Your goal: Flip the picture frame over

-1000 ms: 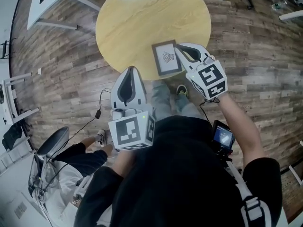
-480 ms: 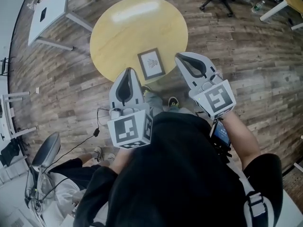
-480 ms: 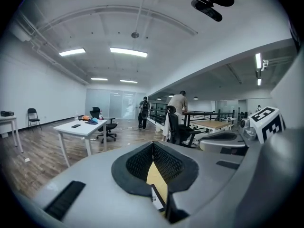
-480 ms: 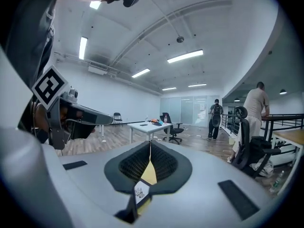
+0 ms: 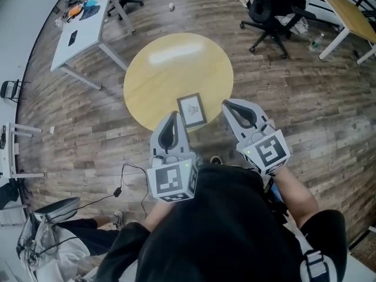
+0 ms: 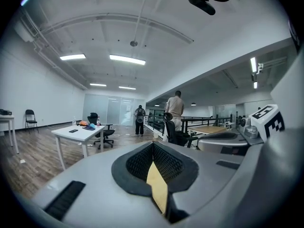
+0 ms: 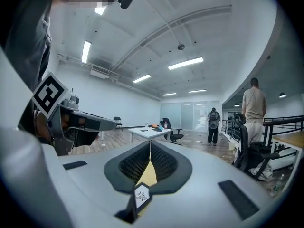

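Picture frame (image 5: 192,110): flat on round table (image 5: 158,69), print up, near its edge.
Left tongs (image 5: 173,115): clenched, empty.
Right tongs (image 5: 227,104): clenched, empty.

The frame (image 5: 192,110) lies on the counter (image 5: 170,69), close to its near edge. The left claw (image 5: 173,116) hangs just left of the frame and the right claw (image 5: 227,105) just right of it, so the frame sits between them, touching neither. Behind the counter and to its left stands a far counter (image 5: 88,25). Behind and to the right stands a chair (image 5: 267,7). A cable (image 5: 132,172) lies on the floor (image 5: 294,98), near left.
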`<action>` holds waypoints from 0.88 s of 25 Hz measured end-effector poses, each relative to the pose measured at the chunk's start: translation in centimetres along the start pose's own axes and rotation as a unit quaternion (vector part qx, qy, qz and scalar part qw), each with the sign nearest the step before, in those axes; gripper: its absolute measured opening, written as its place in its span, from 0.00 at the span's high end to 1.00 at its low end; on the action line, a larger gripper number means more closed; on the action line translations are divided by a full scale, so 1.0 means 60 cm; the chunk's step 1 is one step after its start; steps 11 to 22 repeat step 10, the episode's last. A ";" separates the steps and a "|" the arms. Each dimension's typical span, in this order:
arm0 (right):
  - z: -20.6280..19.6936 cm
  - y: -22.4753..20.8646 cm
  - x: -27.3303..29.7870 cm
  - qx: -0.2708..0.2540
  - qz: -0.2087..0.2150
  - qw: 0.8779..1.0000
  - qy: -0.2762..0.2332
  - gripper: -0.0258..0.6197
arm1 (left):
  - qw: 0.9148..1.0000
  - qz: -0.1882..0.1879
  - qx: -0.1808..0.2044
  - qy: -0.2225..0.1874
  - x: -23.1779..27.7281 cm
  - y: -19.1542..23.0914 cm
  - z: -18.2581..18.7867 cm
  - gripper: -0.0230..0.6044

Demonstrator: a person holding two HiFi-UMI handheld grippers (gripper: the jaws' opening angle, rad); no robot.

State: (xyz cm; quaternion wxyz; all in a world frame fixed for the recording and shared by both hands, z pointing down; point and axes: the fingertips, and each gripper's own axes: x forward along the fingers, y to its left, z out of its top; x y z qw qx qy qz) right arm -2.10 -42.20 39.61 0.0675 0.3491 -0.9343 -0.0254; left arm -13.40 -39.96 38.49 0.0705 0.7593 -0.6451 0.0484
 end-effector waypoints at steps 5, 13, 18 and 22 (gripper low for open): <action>0.018 0.002 -0.008 -0.007 0.000 1.000 -0.007 0.92 | 1.000 0.001 0.007 -0.016 -0.006 -0.005 0.022 0.93; 0.020 0.008 -0.017 -0.016 0.004 1.000 -0.009 0.92 | 1.000 0.005 0.004 -0.020 -0.014 -0.007 0.026 0.93; 0.020 0.008 -0.017 -0.016 0.004 1.000 -0.009 0.92 | 1.000 0.005 0.004 -0.020 -0.014 -0.007 0.026 0.93; 0.020 0.008 -0.017 -0.016 0.004 1.000 -0.009 0.92 | 1.000 0.005 0.004 -0.020 -0.014 -0.007 0.026 0.93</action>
